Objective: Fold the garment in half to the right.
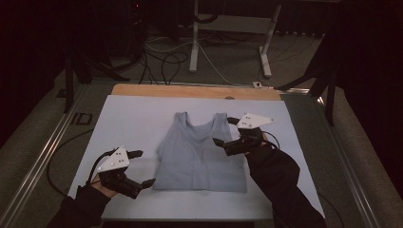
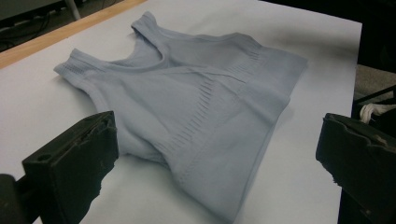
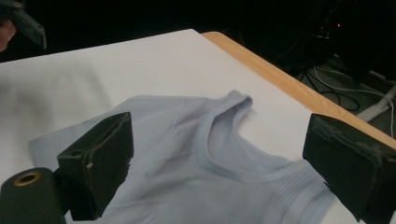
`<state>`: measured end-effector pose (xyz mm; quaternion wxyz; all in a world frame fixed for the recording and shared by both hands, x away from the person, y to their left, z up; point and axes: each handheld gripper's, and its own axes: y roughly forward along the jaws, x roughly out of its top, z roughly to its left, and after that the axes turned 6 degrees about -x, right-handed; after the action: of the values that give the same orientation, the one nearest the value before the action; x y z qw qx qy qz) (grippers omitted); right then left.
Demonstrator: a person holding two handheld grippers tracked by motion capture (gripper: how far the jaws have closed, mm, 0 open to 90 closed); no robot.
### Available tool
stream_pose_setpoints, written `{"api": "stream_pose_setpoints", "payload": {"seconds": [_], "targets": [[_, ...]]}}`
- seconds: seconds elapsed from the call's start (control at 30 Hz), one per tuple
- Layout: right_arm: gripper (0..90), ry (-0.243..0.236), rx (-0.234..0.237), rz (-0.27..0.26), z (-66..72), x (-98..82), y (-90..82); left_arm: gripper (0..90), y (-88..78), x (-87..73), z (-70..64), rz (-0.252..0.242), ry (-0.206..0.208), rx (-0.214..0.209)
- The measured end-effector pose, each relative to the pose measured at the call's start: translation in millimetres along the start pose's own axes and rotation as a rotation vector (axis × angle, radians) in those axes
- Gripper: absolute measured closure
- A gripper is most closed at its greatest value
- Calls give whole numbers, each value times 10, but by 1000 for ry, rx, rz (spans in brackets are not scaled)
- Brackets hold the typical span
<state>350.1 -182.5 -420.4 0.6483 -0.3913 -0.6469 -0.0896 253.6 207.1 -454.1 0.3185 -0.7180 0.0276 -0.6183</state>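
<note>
1. Pale blue knitted fabric is noted: a sleeveless top (image 1: 199, 154) is laid flat near the middle of a white sheet (image 1: 133, 118) on the table, straps towards the far edge, hem towards the person.
2. The top is judged light, soft and limp; sagging and bunching are to be expected when it is lifted. A grip is best taken at a strap, a hem corner or a side seam.
3. The left gripper (image 1: 141, 167) is held with jaws wide apart, empty, just off the lower left corner of the top.
4. The right gripper (image 1: 225, 130) is likewise held apart and empty, over the right armhole edge.
5. A wooden table edge (image 1: 190, 90) is seen beyond the sheet; cables (image 1: 166, 57) and a desk frame (image 1: 195, 42) lie on the floor behind. Nothing is found obstructing the top.
</note>
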Motion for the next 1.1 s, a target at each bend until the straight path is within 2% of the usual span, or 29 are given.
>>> {"api": "stream_pose_setpoints", "payload": {"seconds": [0.23,0.37,0.4,0.47,0.57,0.67,0.73,0.77,1.0,1.07,1.1], "targets": [[89,-10,14,-6,-15,104,172,3,84,82,-75,22,7,-1],[89,-12,27,4,-12,188,326,3,154,106,-117,27,-11,21],[89,-17,30,5,-10,202,354,3,193,105,-134,36,-11,40],[89,-17,35,6,-6,216,378,3,210,104,-138,42,-18,41],[89,-18,46,3,-4,250,452,3,253,105,-164,45,-31,65],[89,-19,56,10,-2,275,578,3,303,100,-183,50,-56,110],[89,-19,56,10,4,281,614,3,313,97,-188,54,-57,124],[89,-15,65,15,21,290,688,3,328,89,-193,55,-62,136],[89,-17,81,32,51,305,860,3,420,19,-213,71,-79,159],[89,-17,89,34,44,311,920,3,442,4,-215,86,-85,183],[89,-14,90,41,34,323,984,3,454,-12,-206,83,-101,190]]}}
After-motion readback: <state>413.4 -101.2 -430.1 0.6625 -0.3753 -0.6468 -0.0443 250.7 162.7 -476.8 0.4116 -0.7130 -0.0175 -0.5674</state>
